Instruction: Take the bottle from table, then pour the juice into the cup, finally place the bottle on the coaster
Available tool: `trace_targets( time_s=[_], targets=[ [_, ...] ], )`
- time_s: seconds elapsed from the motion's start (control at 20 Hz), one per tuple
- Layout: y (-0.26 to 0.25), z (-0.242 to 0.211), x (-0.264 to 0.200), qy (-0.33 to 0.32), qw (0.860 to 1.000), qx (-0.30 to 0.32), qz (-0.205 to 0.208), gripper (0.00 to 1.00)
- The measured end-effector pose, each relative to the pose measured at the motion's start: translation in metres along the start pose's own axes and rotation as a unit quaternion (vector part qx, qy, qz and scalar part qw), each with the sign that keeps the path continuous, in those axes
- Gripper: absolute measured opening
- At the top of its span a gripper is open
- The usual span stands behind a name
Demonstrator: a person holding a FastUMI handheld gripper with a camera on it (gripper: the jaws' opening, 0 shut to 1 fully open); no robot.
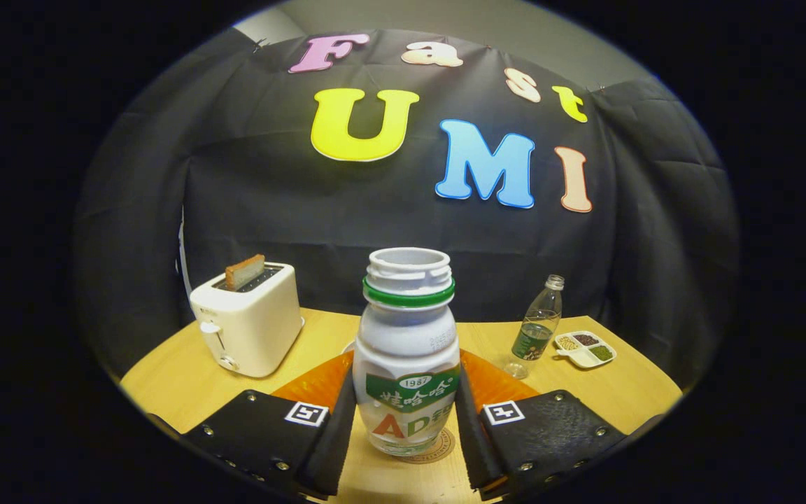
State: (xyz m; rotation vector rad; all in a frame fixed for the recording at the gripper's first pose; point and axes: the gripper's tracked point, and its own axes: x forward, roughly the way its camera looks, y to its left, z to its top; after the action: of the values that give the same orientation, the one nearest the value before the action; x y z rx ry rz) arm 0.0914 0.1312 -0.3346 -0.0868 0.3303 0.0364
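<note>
A white plastic bottle [406,329] with a green neck ring and an open, capless mouth stands upright between my fingers. Its base rests on a round brown coaster [439,451] on the wooden table [179,378]. My gripper [406,371] is shut on the bottle, one finger against each side of its lower body. A white sliver [348,345] peeks out just behind the bottle's left side; it may be the cup, but the bottle hides most of it.
A white toaster [249,325] with a slice of bread in it stands beyond the fingers to the left. To the right stand a small clear bottle [537,329] with a dark label and a white divided dish [585,348] of grains.
</note>
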Motion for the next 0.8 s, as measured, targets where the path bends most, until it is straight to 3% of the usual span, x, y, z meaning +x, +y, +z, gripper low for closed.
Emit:
trace_targets(
  time_s=[0.25, 0.8],
  targets=[
    [-0.01, -0.036, 0.026, 0.033, 0.999, 0.006, -0.01, 0.66],
    [-0.011, -0.057, 0.044, 0.048, 0.999, 0.018, -0.014, 0.66]
  ],
)
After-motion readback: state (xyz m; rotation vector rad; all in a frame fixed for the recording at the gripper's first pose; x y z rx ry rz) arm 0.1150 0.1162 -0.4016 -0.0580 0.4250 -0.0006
